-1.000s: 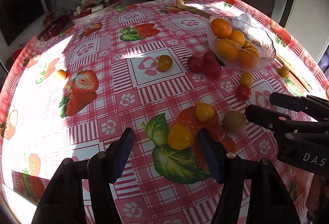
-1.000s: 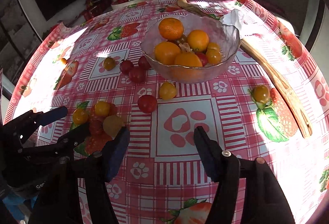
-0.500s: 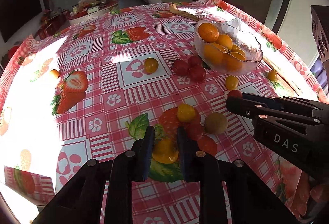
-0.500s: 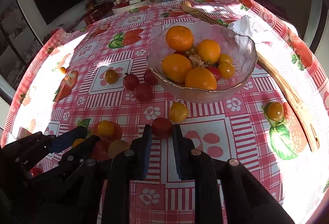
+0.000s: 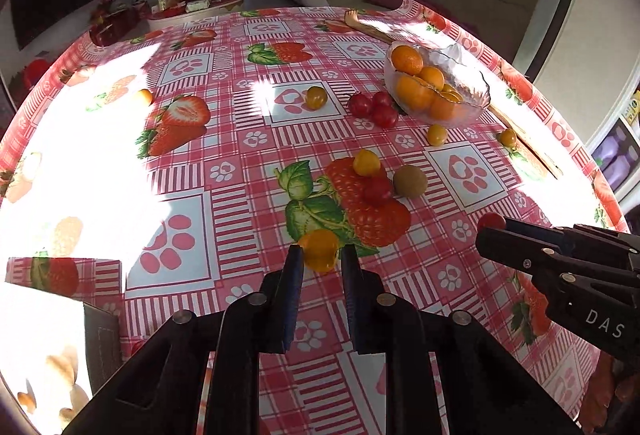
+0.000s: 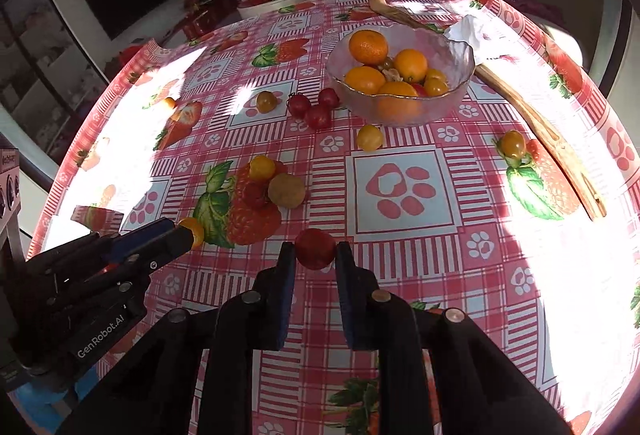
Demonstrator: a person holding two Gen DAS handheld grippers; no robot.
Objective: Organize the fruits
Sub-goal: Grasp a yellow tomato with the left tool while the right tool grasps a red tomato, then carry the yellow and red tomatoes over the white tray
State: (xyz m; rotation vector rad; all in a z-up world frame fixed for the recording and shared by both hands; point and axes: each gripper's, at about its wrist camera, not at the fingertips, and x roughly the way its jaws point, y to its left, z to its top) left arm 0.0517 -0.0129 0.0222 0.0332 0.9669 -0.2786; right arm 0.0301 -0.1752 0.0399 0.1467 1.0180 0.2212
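The left gripper (image 5: 320, 255) is clamped on a yellow-orange tomato (image 5: 319, 249), pinched at the very tips of its blue pads. The right gripper (image 6: 315, 250) is likewise clamped on a red tomato (image 6: 315, 248), also held at the fingertips only. Both fruits appear clear of the tablecloth (image 6: 400, 191), though the fisheye view does not settle whether either is fully lifted or just resting on it.

The destination is judged to be the glass bowl (image 6: 460, 55), which stands well beyond both grippers and already holds oranges and small tomatoes piled near its rim.

Risks noted:

- Tip-only grip on round, smooth fruit. Any tilt or jolt in transit could let a tomato squirt out forward and roll across the table.
- Excess squeeze. The skins are thin; the pads could split a tomato.
- Convergent paths. The two grippers sit near each other and both would head for the same bowl, so a clash of fingers above the rim is possible.
- Obstacles on the route. A loose cluster (image 5: 378, 179) of yellow, red and brown fruit lies between the left gripper and the bowl, and a yellow tomato (image 6: 369, 137) sits just before it; a low carry could scatter these.
- Full bowl. A drop from height could bounce off the oranges and out, or knock the thin glass wall.
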